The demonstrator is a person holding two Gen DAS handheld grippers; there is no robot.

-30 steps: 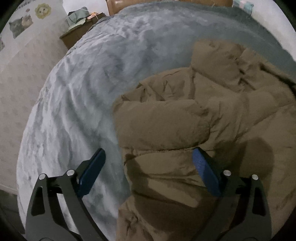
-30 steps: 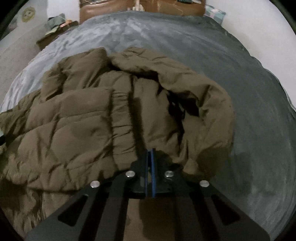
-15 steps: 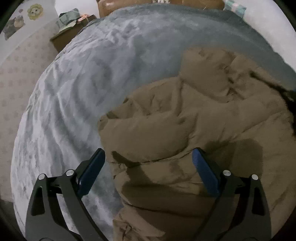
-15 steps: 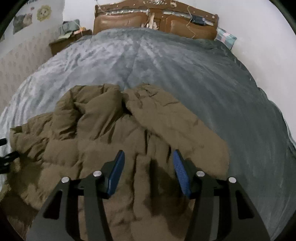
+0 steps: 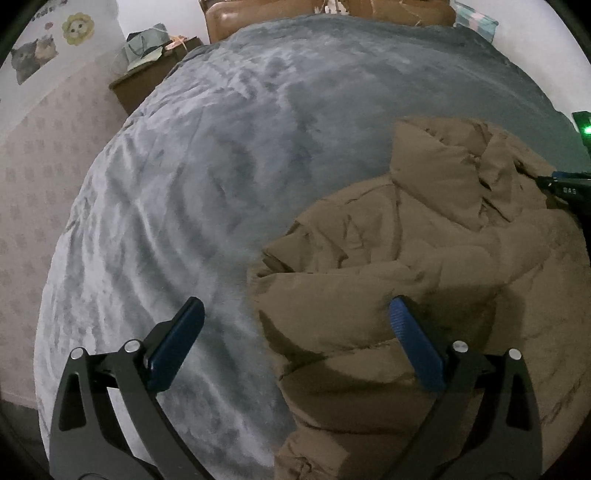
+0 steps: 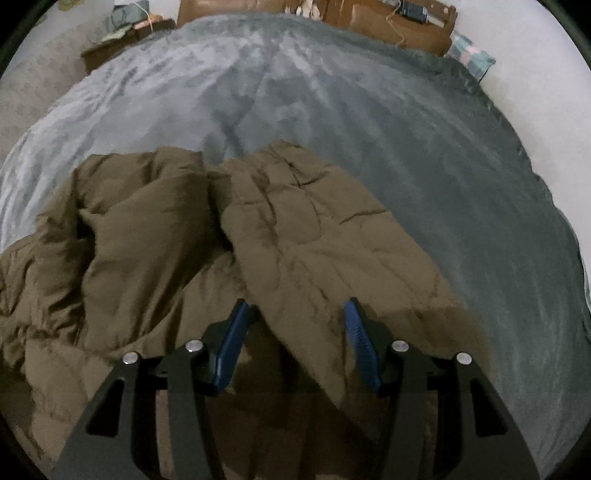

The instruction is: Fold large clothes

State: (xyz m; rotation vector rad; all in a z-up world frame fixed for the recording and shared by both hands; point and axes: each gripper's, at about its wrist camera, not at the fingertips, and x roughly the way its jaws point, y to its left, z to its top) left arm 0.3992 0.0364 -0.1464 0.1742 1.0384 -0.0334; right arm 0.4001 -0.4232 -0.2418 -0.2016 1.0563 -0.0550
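Seen from the left wrist, far left: a pale patterned wall with cat and flower stickers, then a dark wooden nightstand piled with greenish odds and ends beside the bed. Spread across the middle, a grey-blue plush blanket, rippled, running up to a brown headboard. Low in that view, the left gripper spread wide, gripping nothing, left blue pad over bare blanket, right pad over the edge of the coat. Right of centre, an olive-brown puffer coat lying rumpled on the blanket, partly bunched, its near edge dropping out of view at the bottom. At the far right edge, a dark piece of gear with a small green light. From the right wrist, the same coat filling the lower left, one padded panel laid flat and angled up toward the middle of the blanket. Right gripper parted to a moderate width, empty, hovering over that panel's near end, contact with the fabric not discernible. Top right, a checked pillow against the headboard.
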